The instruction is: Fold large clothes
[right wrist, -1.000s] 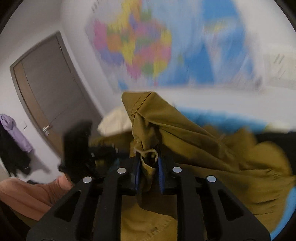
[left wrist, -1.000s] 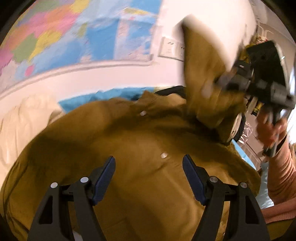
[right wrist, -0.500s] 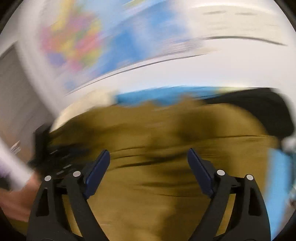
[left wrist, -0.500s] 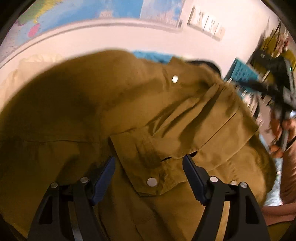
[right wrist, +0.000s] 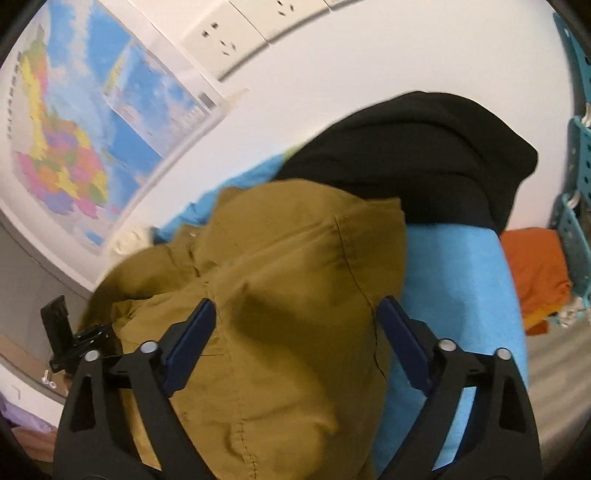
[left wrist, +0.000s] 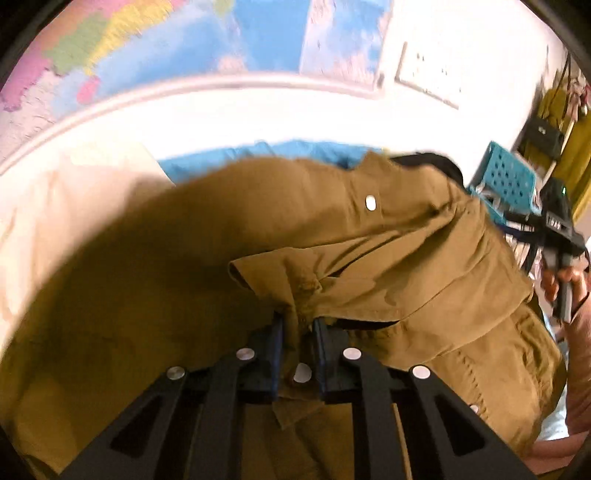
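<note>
An olive-brown button-up shirt [left wrist: 155,280] lies spread on a blue sheet [right wrist: 461,280]. My left gripper [left wrist: 298,332] is shut on a bunched sleeve cuff [left wrist: 295,273] of the shirt, lifted slightly. My right gripper [right wrist: 295,339] is open, its blue pads on either side of a rounded fold of the shirt [right wrist: 295,266], holding nothing. The right gripper also shows at the right edge of the left wrist view [left wrist: 554,221], held in a hand.
A black garment [right wrist: 413,162] lies beyond the shirt by the wall. A cream cloth [left wrist: 55,206] lies at left. Teal baskets [left wrist: 509,177] and an orange cloth [right wrist: 532,266] sit at the right. A map and wall sockets [right wrist: 221,33] hang behind.
My left gripper went from open over the shirt to shut on the sleeve cuff. My right gripper released the shirt fabric it held a second ago and stays open, now further right.
</note>
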`<state>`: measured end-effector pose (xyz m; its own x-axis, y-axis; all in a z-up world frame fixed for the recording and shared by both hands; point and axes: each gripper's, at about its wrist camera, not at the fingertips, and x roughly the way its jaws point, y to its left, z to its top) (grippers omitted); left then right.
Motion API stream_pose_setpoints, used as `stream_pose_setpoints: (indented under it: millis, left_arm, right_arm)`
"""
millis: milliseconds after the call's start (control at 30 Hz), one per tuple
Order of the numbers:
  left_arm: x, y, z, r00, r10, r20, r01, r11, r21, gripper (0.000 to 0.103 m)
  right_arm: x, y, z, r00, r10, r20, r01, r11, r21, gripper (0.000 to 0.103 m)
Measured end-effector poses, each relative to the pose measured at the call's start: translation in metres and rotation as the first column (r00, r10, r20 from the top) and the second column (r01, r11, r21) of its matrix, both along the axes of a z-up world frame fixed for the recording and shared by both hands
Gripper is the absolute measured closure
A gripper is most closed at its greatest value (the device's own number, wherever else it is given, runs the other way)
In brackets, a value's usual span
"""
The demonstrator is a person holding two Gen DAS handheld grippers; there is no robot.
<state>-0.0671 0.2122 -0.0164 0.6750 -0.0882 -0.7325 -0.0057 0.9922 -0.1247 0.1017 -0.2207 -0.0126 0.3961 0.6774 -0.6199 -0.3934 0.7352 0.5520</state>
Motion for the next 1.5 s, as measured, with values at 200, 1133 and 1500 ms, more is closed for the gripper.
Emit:
stream_pose_setpoints:
  millis: [200, 1133, 1500]
  left_arm:
    - [0.009, -0.003, -0.035, 0.992, 0.037, -0.117, -0.02, 0.99, 0.141, 0.067]
    - [-0.198, 0.096, 0.019, 0.95, 0.311, 0.035, -0.312, 0.93, 0.193, 0.043]
    - [-0.208, 0.097, 0.022, 0.978, 0.208, 0.012, -0.207, 0.968, 0.143, 0.097]
  right_arm:
    - [0.001, 0.024, -0.012, 1.0, -0.002, 0.029, 0.009, 0.971, -0.24, 0.099]
    - [-0.242, 0.347, 0.013, 0.545, 0.826, 0.148, -0.822, 0.56, -0.099, 0.015]
    - [-0.353, 0.445, -0.024, 0.345, 0.935, 0.079, -0.932, 0.351, -0.086, 0.014]
